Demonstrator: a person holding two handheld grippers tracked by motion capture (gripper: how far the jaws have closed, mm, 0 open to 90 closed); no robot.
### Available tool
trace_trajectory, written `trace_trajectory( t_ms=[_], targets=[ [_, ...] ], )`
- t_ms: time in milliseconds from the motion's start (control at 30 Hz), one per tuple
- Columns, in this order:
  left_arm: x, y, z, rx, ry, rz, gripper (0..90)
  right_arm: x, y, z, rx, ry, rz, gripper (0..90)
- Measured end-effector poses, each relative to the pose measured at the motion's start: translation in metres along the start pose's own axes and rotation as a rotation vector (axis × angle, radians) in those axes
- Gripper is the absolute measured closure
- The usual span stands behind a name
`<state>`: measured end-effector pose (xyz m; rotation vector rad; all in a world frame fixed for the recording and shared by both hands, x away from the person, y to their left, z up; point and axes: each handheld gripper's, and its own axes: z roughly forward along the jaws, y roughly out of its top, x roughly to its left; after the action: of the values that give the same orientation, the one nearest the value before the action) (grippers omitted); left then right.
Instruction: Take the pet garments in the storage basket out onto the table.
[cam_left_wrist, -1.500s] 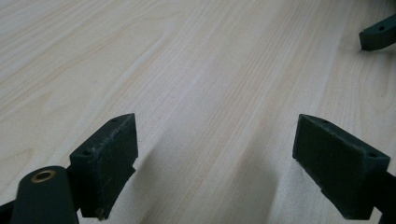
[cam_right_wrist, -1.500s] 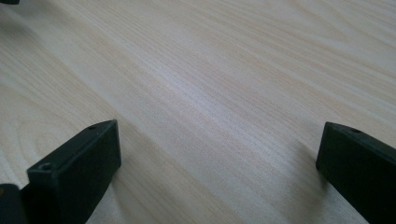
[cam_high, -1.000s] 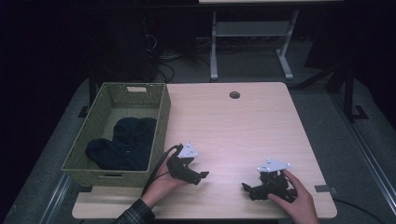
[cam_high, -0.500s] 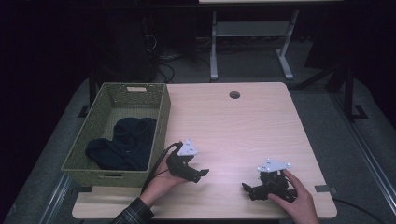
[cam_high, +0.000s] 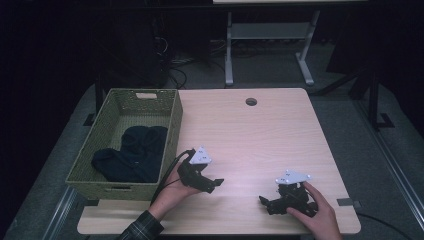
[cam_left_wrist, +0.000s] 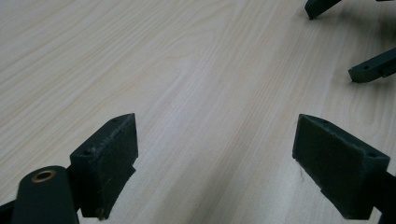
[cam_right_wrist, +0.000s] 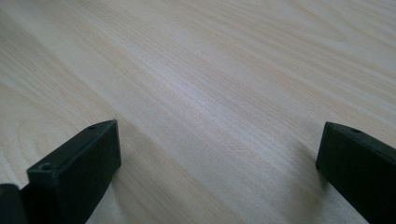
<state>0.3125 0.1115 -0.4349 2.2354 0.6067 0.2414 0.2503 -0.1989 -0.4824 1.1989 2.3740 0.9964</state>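
While resting low near the front edge of the table (cam_high: 260, 135), grips nothing with either tool. Holds left gripper (cam_high: 212, 184) spread wide, with only bare wood grain between its pads (cam_left_wrist: 107, 163). Does the same with right gripper (cam_high: 265, 204), jaws wide apart over plain tabletop. Points the two roughly toward each other, so catches the right gripper's tips far off in the left gripper view. Looks like a ready stance ahead of a reach, judging by open jaws and empty hands.

Leaves the dark clothing (cam_high: 132, 152) heaped inside the woven basket (cam_high: 172, 130) at the table's left edge, just beside the left gripper and well apart from the right one. Must clear the basket's tall near wall to get at the cloth. Probably calls for lifting up and over, then coming down from above. Shares the wood with nothing else but a cable hole (cam_high: 251, 101) near the far edge. Leaves the metal stand (cam_high: 265, 35) beyond the table, out of the way.
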Motion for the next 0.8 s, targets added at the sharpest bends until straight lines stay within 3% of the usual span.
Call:
trace_trajectory(
  t_ms=[800],
  targets=[
    [0.003,0.015,-0.011,-0.014,-0.012,-0.001,13.7,0.000,0.000,0.000,0.000,-0.002,0.003,0.0]
  ],
)
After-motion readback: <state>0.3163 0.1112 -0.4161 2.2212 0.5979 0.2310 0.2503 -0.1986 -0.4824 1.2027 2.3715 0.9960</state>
